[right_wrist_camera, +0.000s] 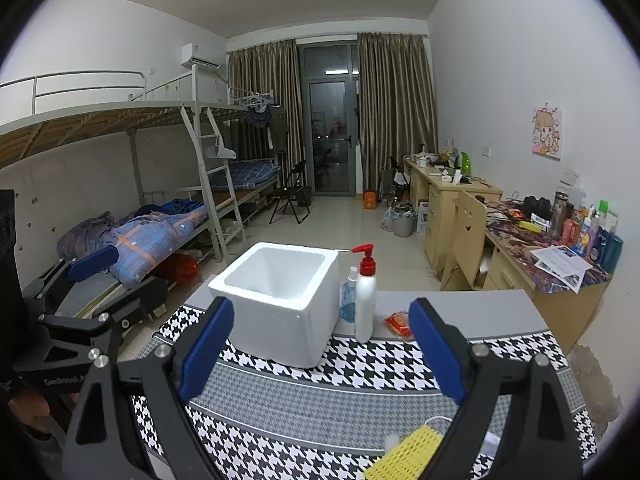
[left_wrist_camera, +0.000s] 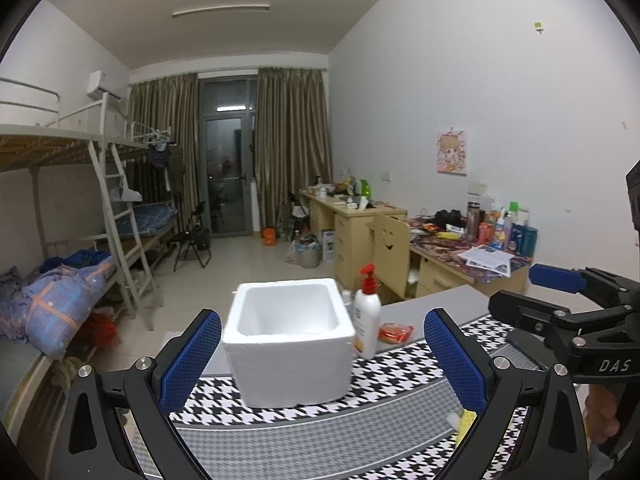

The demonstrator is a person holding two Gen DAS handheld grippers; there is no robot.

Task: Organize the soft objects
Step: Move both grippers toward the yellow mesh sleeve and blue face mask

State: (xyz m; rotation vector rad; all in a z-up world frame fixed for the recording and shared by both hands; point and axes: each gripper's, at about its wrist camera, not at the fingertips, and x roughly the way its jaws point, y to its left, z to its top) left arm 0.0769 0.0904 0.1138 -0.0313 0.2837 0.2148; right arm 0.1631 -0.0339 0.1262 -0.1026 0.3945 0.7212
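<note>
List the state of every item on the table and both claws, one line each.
left claw: open, empty
right claw: open, empty
foam box: upright, lidless, looks empty
pump bottle: upright, red pump on
spray bottle: upright, behind the pump bottle
orange packet: lying flat on the table
yellow mesh item: lying on the houndstooth cloth, near edge

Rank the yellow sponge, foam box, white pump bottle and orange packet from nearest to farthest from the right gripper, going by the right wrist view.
From the right gripper, jaws open:
1. Yellow sponge, low, by the right jaw.
2. Foam box, ahead, left of centre.
3. White pump bottle and orange packet, ahead on the right; too close to call between them.
</note>
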